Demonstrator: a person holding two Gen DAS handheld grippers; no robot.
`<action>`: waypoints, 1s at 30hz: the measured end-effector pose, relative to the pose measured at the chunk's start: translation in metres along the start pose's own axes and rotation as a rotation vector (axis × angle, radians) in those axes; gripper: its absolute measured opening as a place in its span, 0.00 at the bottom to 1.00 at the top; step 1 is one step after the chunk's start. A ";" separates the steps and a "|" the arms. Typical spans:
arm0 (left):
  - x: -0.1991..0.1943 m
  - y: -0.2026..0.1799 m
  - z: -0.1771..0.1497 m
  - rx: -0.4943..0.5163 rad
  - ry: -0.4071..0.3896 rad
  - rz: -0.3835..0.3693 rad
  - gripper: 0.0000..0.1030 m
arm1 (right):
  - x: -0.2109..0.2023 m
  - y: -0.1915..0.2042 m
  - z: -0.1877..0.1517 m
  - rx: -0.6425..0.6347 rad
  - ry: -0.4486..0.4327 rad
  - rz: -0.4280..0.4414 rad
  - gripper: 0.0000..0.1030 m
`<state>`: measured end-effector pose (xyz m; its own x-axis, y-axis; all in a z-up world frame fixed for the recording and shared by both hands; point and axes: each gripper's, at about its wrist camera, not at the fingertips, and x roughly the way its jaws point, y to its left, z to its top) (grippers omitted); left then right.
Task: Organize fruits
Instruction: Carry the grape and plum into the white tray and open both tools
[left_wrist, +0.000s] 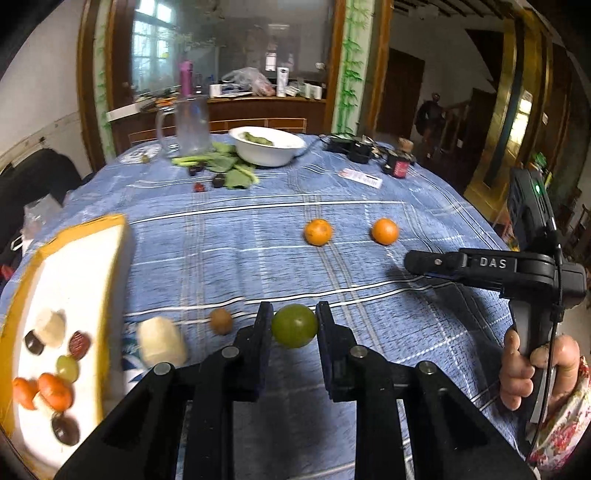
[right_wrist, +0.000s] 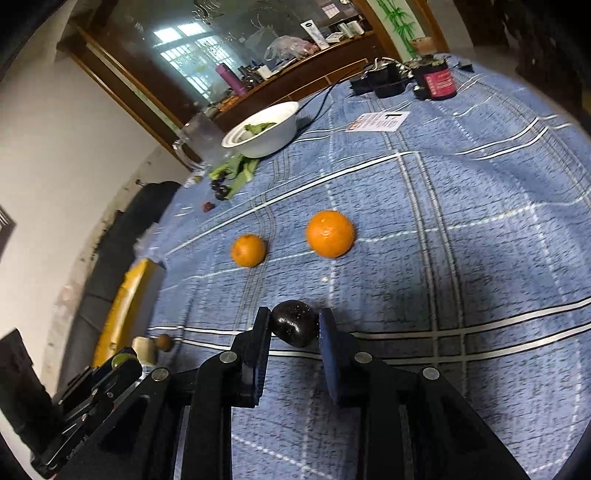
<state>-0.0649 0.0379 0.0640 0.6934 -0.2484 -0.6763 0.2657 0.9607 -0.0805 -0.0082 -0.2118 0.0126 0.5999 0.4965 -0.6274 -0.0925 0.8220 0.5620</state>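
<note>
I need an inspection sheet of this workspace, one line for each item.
Surface: blue checked tablecloth.
Job's things: two oranges lie loose; tray holds small fruits.
Clutter: white bowl, glass mug, leaves, red jar.
Grippers: left gripper shut on green fruit; right gripper shut on dark fruit.
Cables: black cable by bowl.
Surroundings: wooden cabinet.
</note>
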 end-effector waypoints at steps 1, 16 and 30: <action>-0.006 0.010 -0.001 -0.023 -0.005 0.009 0.22 | 0.000 0.001 -0.001 0.001 0.002 0.016 0.27; -0.059 0.132 -0.031 -0.304 -0.039 0.145 0.22 | 0.005 0.104 -0.035 -0.228 0.031 -0.003 0.27; -0.076 0.179 -0.066 -0.382 -0.024 0.168 0.22 | 0.077 0.262 -0.073 -0.492 0.176 0.093 0.28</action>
<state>-0.1141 0.2371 0.0529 0.7225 -0.0833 -0.6863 -0.1167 0.9638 -0.2398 -0.0444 0.0621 0.0727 0.4328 0.5777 -0.6920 -0.5260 0.7853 0.3266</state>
